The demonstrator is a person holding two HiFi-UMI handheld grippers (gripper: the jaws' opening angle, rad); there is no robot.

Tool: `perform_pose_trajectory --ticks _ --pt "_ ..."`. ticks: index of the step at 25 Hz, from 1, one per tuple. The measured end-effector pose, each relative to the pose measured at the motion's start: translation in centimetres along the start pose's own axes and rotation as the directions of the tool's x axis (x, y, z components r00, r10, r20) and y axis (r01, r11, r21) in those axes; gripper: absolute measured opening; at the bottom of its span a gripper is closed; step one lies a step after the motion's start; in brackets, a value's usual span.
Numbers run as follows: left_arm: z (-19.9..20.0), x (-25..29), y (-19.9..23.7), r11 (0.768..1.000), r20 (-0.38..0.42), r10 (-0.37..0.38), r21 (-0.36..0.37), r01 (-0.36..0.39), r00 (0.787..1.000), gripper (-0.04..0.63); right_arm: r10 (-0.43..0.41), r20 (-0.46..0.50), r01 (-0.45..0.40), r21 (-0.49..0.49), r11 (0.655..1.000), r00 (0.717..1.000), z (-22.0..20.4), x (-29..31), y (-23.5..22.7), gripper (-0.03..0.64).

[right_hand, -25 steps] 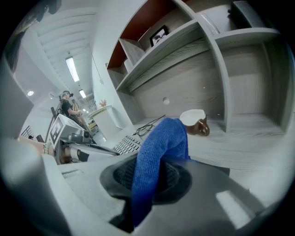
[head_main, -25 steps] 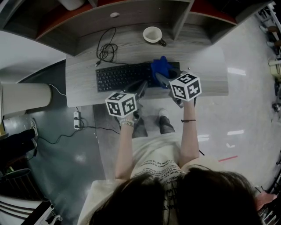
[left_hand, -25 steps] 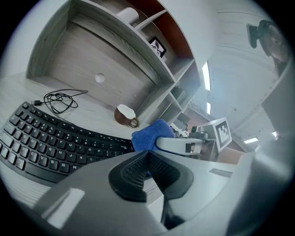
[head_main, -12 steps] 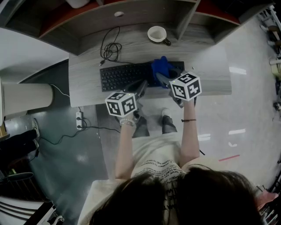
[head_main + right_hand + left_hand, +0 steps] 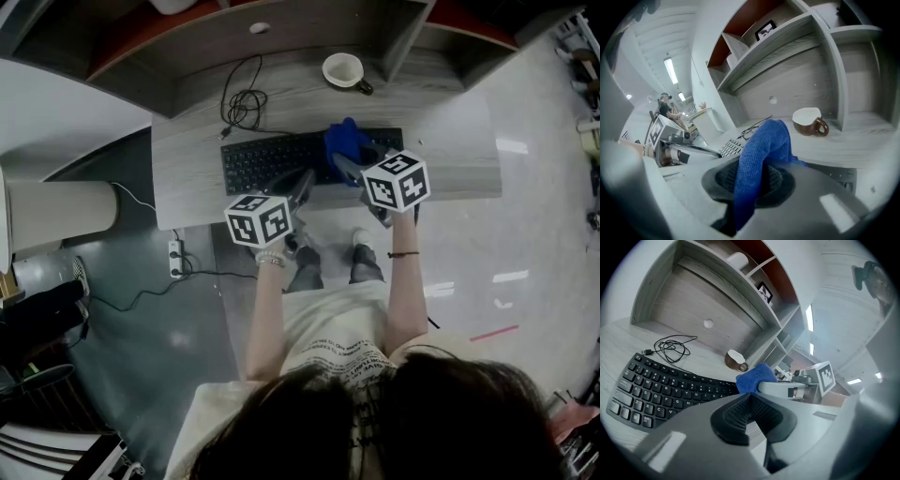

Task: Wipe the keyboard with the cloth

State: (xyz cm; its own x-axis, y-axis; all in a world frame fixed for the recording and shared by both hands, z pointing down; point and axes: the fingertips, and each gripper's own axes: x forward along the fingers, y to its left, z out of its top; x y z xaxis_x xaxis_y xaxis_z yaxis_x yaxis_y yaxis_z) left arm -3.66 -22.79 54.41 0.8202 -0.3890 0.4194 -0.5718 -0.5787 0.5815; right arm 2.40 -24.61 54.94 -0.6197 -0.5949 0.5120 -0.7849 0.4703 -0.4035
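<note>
A black keyboard (image 5: pixel 272 161) lies on the grey desk (image 5: pixel 187 187). My right gripper (image 5: pixel 345 167) is shut on a blue cloth (image 5: pixel 348 142), which rests over the keyboard's right part. In the right gripper view the cloth (image 5: pixel 761 154) hangs out of the shut jaws. My left gripper (image 5: pixel 305 179) hovers at the keyboard's front edge near the middle, shut with nothing between its pads (image 5: pixel 740 411). The left gripper view shows the keyboard (image 5: pixel 656 390) to the left, with the cloth (image 5: pixel 754 378) and the right gripper's finger (image 5: pixel 785 389) just ahead.
A brown-and-white mug (image 5: pixel 343 70) stands at the back of the desk, right of a coiled black cable (image 5: pixel 244 108). Shelf compartments (image 5: pixel 281 37) rise behind the desk. A power strip (image 5: pixel 175 258) and its cord lie on the floor to the left.
The desk has drifted right in the head view while both grippers kept their place, so the cloth now sits a little further left along the keyboard. Both grippers stay shut.
</note>
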Motion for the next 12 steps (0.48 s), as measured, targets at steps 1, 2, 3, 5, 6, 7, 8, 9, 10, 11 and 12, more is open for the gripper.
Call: perform_pose_trajectory --ticks 1,2,3,5,6,7,8,9,10,11,12 --pt "0.0 -0.1 0.2 1.0 -0.001 0.0 -0.001 0.0 1.0 0.006 0.002 0.001 -0.002 0.002 1.0 1.0 0.0 0.3 0.2 0.058" --pt "0.0 -0.3 0.5 1.0 -0.003 0.001 -0.001 -0.001 1.0 0.006 0.005 0.003 -0.005 0.005 1.0 1.0 0.1 0.6 0.4 0.058" --pt "0.0 -0.5 0.7 1.0 -0.005 0.002 -0.002 -0.002 1.0 0.006 0.009 0.006 -0.009 0.008 1.0 1.0 0.1 0.8 0.7 0.058" --pt "0.1 -0.9 1.1 1.0 -0.008 0.003 -0.002 -0.003 1.0 0.006 0.017 0.011 -0.017 0.01 1.0 1.0 0.3 1.4 1.2 0.058" --pt "0.1 -1.0 1.4 1.0 -0.008 0.003 -0.002 -0.003 1.0 0.006 0.019 0.01 -0.019 0.009 1.0 1.0 0.4 1.7 1.4 0.058" --pt "0.2 -1.2 1.6 1.0 -0.008 0.003 -0.001 -0.003 1.0 0.006 0.021 0.009 -0.021 0.007 1.0 1.0 0.4 2.0 1.6 0.058" --pt "0.2 -1.4 1.8 1.0 -0.008 0.002 -0.001 -0.002 1.0 0.006 0.022 0.008 -0.022 0.006 1.0 1.0 0.5 2.3 1.8 0.058" --pt "0.3 -1.5 2.0 1.0 -0.008 0.002 -0.001 -0.002 1.0 0.006 0.022 0.008 -0.022 0.006 1.0 1.0 0.6 2.6 2.0 0.058" --pt "0.3 -1.7 2.2 1.0 -0.009 0.003 0.0 -0.003 1.0 0.006 0.022 0.009 -0.022 0.007 1.0 1.0 0.6 2.8 2.2 0.058" --pt "0.3 -2.0 2.5 1.0 -0.01 0.003 0.0 -0.003 1.0 0.006 0.022 0.009 -0.022 0.007 1.0 1.0 0.7 3.1 2.4 0.058" --pt "0.4 -2.2 2.8 1.0 -0.01 0.004 0.0 -0.004 1.0 0.006 0.021 0.01 -0.021 0.007 1.0 1.0 0.8 3.3 2.5 0.058"
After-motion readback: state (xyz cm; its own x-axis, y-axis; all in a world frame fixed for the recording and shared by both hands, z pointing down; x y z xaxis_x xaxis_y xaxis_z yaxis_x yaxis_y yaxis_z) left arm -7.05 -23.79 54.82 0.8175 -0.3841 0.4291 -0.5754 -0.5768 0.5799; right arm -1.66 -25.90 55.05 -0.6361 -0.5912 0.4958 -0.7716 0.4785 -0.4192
